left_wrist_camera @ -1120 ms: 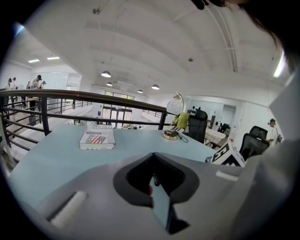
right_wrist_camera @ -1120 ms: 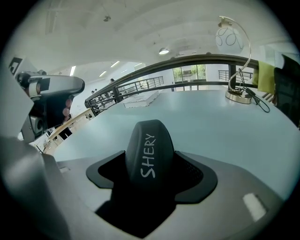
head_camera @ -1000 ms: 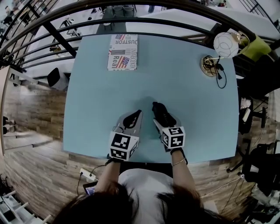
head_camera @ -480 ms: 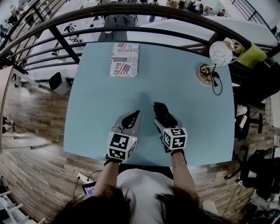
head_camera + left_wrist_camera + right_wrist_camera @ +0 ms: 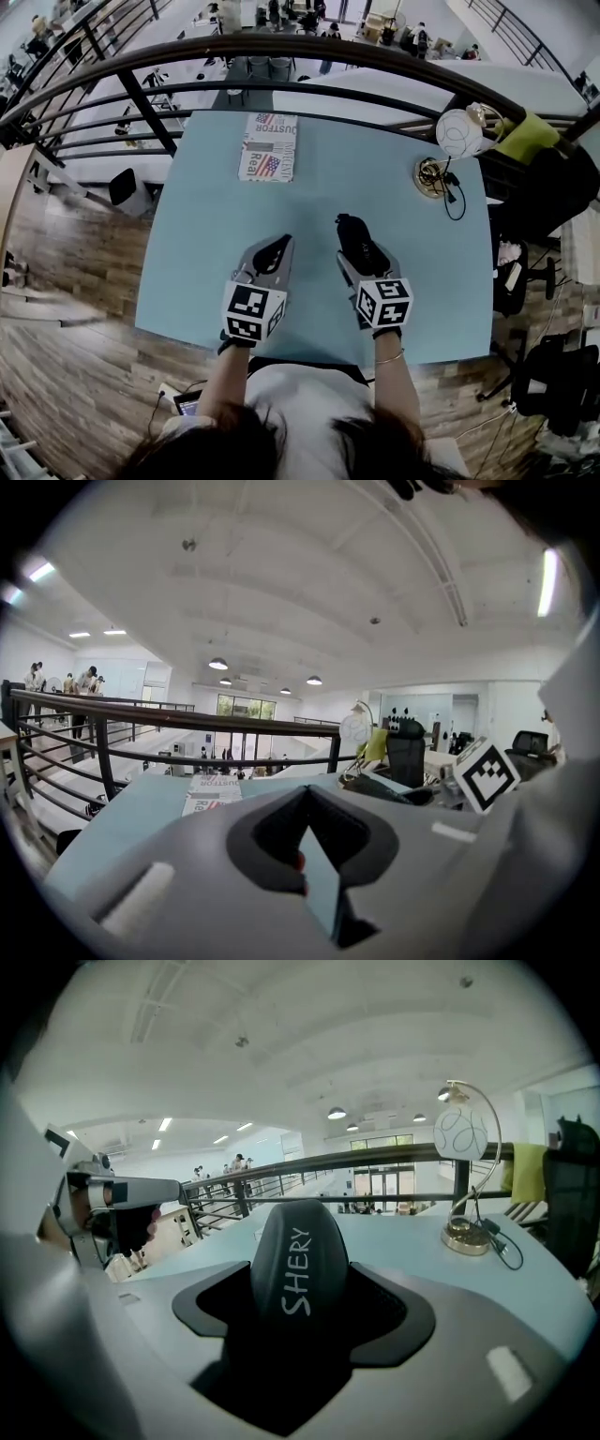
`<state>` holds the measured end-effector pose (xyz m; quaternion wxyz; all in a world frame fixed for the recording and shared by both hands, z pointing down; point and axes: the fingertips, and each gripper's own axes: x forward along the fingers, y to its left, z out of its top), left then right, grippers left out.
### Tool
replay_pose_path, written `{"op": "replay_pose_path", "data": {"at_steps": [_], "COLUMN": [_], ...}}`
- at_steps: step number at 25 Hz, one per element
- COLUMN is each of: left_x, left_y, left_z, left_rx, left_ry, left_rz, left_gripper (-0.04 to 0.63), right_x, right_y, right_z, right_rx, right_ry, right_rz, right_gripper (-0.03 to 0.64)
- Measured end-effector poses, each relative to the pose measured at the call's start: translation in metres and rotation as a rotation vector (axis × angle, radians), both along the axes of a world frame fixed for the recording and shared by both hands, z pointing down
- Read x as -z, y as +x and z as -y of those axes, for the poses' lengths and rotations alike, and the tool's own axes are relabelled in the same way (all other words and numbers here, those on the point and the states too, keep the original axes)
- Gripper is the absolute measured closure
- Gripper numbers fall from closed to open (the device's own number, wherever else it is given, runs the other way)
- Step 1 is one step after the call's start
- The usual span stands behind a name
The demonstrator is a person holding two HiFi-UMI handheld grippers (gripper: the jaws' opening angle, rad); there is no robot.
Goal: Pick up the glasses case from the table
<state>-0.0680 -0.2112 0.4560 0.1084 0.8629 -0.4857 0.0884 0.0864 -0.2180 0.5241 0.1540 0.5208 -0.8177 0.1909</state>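
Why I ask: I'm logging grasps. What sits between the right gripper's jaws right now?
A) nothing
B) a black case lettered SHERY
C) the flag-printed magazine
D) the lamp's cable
B: in the right gripper view, the glasses case, black with SHERY on it, stands clamped between the jaws of the right gripper.

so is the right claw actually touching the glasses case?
Touching. The right gripper view shows the black glasses case, marked SHERY, wedged in the right claw, with both jaws pressed against its sides and no gap.
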Motion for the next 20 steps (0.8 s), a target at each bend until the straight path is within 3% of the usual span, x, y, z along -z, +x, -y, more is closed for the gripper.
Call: {"op": "replay_pose_path", "data": {"at_steps": [20], "left_x": [0.065], "left_y": [-0.018], "left_z": [-0.021], "left_rx": [0.052], "left_ry": [0.143], "left_rz": [-0.019], "left_gripper": [0.540], "right_x": [0.140], "right_y": [0.024], "right_z": [-0.036], "right_rx": [0.032], "right_ry": [0.352], "right_rz": [0.015], "right_gripper": [0.288]}}
